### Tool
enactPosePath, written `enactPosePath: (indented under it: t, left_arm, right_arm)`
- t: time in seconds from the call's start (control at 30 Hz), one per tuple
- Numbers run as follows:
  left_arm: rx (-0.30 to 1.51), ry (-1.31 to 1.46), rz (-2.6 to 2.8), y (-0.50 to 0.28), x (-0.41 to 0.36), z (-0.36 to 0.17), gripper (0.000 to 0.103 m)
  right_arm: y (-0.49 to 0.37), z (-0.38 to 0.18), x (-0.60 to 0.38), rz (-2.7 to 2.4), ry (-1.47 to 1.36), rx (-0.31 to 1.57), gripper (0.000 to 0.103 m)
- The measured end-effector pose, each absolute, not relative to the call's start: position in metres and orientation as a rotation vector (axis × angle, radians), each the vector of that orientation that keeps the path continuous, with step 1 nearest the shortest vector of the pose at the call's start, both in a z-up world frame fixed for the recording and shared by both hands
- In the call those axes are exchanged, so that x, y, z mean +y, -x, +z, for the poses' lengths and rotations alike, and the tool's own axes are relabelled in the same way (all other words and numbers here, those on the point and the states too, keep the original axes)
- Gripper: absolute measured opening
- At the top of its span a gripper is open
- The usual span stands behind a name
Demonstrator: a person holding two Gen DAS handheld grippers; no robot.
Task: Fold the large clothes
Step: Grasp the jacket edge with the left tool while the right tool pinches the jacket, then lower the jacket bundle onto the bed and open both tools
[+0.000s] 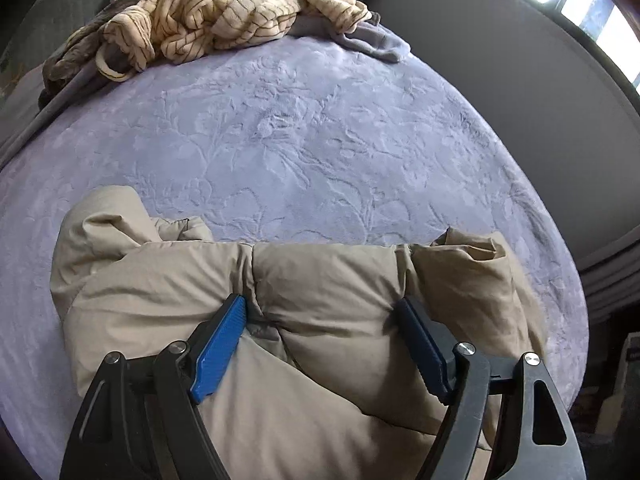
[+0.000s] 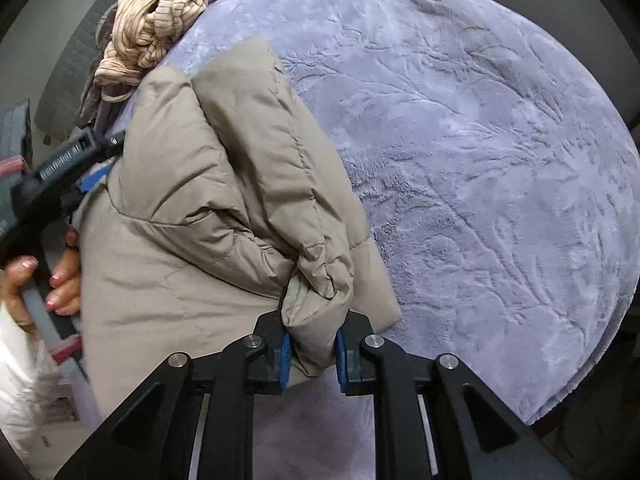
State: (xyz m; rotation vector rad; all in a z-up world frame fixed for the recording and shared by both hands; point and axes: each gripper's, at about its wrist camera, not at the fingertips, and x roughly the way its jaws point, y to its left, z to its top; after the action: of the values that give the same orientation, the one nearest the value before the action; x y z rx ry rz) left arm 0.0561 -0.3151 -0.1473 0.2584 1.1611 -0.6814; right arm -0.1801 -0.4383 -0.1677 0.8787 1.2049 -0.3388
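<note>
While the beige puffer jacket lies bunched at the near edge of the lavender bedspread, the folding looks roughly midway by my judgement: its bulk is already doubled into a thick roll, but the folds are loose and uneven, and flattening and squaring the bundle is what seems left. Starting at the left, the left gripper has its blue pads spread wide, pressed against a fat quilted panel of the jacket that bulges between them (whether they actually pinch it or merely rest on it I cannot tell). Moving right, the right wrist view shows the same jacket heaped near the bed's left edge, one puffy fold draped over the top and running down to the right gripper, whose jaws are drawn narrow around a wad of that fold. The person's left hand shows at the left of that view, gripping the other tool's handle. At the far corner of the bed a heap of cream striped clothes sits tangled over darker fabric, well apart from the jacket; it does not block the work, and the bedspread between them is open.
</note>
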Motion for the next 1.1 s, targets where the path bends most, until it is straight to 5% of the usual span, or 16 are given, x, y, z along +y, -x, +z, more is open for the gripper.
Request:
enactPosePath:
  t: [0.33, 0.77, 1.1]
  left_arm:
    - [1.159, -0.272, -0.664, -0.056, -0.31, -0.151, 0.079]
    - [1.205, -0.192, -0.623, -0.032, -0.243, -0.091, 0.079]
    - [1.403, -0.057, -0.502, 0.039, -0.172, -0.124, 0.083]
  right_arm:
    - [0.176, -0.085, -0.456, -0.241, -0.738, 1.051, 0.024]
    - [0.133, -0.155, -0.423, -0.062, -0.649, 1.317, 0.024]
    - [0.136, -0.186, -0.407, -0.006, -0.704, 1.402, 0.024]
